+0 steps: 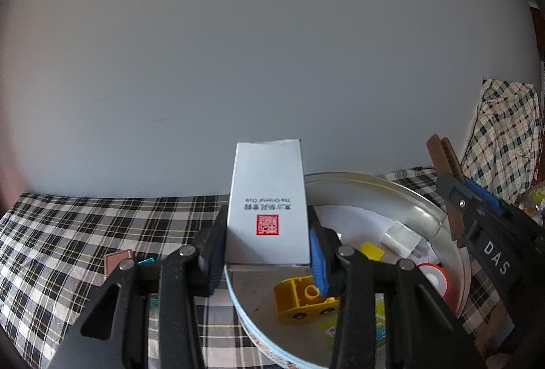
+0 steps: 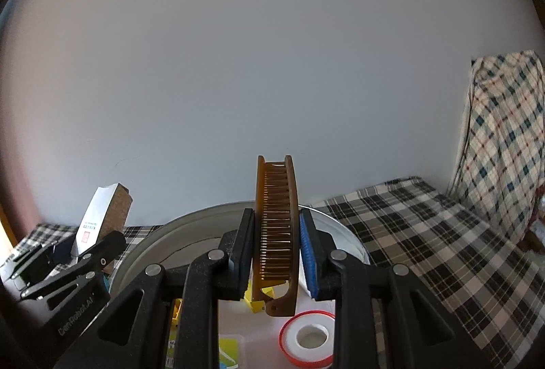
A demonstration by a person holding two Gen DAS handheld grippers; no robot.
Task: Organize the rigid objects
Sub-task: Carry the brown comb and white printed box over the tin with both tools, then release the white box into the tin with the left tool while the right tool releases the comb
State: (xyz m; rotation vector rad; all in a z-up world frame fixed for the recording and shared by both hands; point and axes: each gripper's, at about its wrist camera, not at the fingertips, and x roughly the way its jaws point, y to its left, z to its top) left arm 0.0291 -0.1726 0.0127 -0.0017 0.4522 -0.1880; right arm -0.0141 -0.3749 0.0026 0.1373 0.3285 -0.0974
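My left gripper is shut on a white box with a red seal, held upright over the near rim of a round metal tin. My right gripper is shut on a brown folding comb, teeth facing me, above the same tin. Inside the tin lie a yellow toy car, a small yellow block, a white charger plug and a red-rimmed tape roll. The right gripper with the comb shows at the right edge of the left wrist view; the white box shows at the left of the right wrist view.
The tin rests on a black-and-white plaid cloth. On the cloth left of the tin lie a pinkish-brown small box and a teal item. A plain wall rises behind. A checked fabric hangs at the right.
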